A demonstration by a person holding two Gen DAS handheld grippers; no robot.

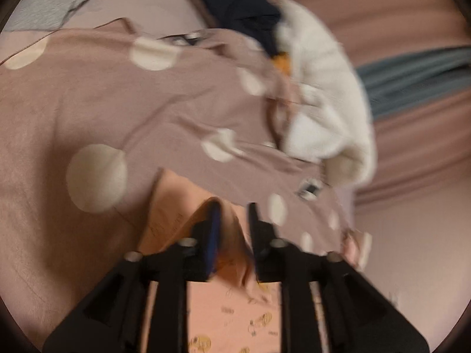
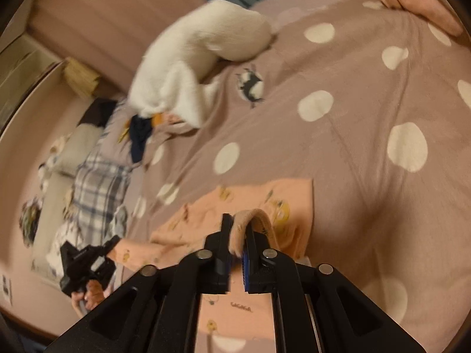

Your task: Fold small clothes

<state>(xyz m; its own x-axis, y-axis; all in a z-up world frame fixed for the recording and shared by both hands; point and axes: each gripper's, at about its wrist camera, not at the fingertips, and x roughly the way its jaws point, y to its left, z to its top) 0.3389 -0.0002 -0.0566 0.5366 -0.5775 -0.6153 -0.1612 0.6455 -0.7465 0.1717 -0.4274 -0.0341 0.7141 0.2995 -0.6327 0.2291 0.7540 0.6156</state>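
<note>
Peach garment (image 2: 250, 203): nearest my lenses; small printed top lying on the bed's dotted cover (image 2: 338, 147), one raised edge in each set of tongs.
Right tongs (image 2: 237, 229): I read them as clamped on a fold of the peach fabric, which loops up over the fingertips; jaws nearly together.
Left tongs (image 1: 232, 214): jaws somewhat apart, peach cloth draped over the left finger and hanging between them. The pads do not look pressed on it, so I judge this hold loose or released.
Left tongs, other view: black frame low at the left of the right camera (image 2: 88, 261), a hand gripping it from below.
Step, my judgement: carrying one edge across for a fold, early in the task.
Risk 1: left corner slips off the finger while the right holds, cause being the slack jaws; the fold would land skewed.
Risk 2: the cover bunching under a dragged hem, cause being soft bedding beneath.
Risk 3: snagging the white fleece item (image 1: 323, 94) just beyond, if I overshoot.
Hidden: garment's lower part, cut off behind both tong frames; whether it is a shirt or trousers I cannot tell.
Hard to read: left view badly blurred; dark garment (image 1: 244, 14) and plaid cloth (image 2: 100, 182) are unidentifiable heaps.
</note>
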